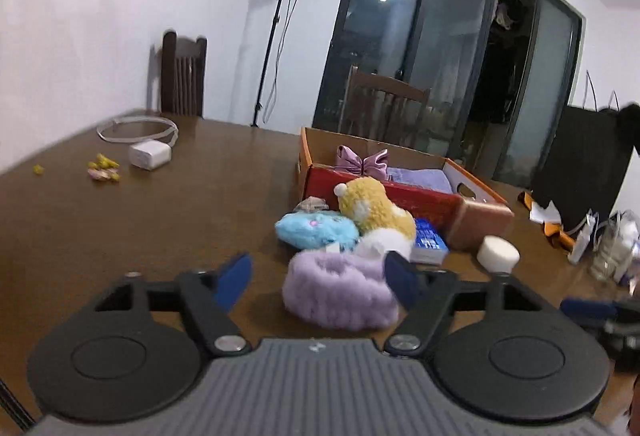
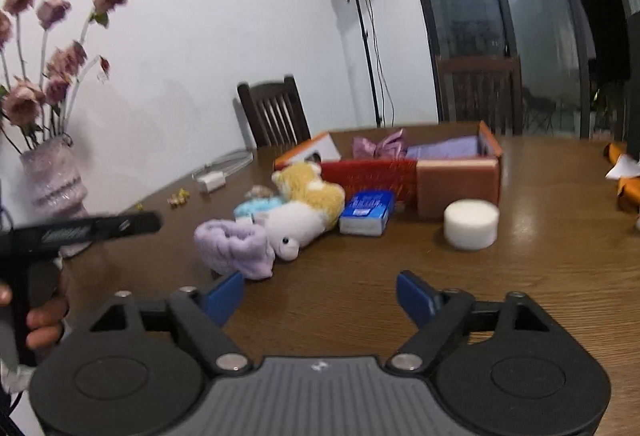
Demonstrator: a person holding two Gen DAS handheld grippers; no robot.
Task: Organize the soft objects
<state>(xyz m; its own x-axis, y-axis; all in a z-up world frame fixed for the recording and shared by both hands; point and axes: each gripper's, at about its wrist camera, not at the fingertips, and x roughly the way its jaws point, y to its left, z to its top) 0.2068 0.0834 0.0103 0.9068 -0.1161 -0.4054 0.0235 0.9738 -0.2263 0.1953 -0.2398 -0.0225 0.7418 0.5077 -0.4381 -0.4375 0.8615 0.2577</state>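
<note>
Soft toys lie bunched in the middle of the brown table (image 1: 120,228), and both grippers hang just short of them. The left gripper (image 1: 316,280) stands with its blue pads spread; the lilac plush scrunchie-like roll (image 1: 340,292) sits between them, with the right-hand pad just at its edge, and I cannot tell whether it touches. The right gripper (image 2: 320,300) is also released, its jaws apart over bare wood, nothing between them, with the lilac roll (image 2: 236,248) just ahead and to its left. A person's hand (image 2: 44,320) grips the handle of the other tool at the left edge of that view.

Behind the lilac roll a white plush (image 2: 292,228) touches it, and a yellow plush (image 1: 372,208) leans over the white one. A pale blue plush (image 1: 316,230) lies against the yellow one on its far-left side. Just beside the pile lies a blue tissue pack (image 2: 366,212), and a white foam cylinder (image 2: 472,224) stands upright, apart from the pack.

Beyond them sits an open orange-and-red cardboard box (image 1: 400,196), holding a shiny pink bow (image 1: 364,160) and a folded lilac cloth (image 1: 420,178).

Toward the far left edge lie a white charger (image 1: 150,155) with its coiled cable (image 1: 136,128) and some small yellow bits (image 1: 104,168). A vase of dried pink flowers (image 2: 52,180) stands at the table's left end.
</note>
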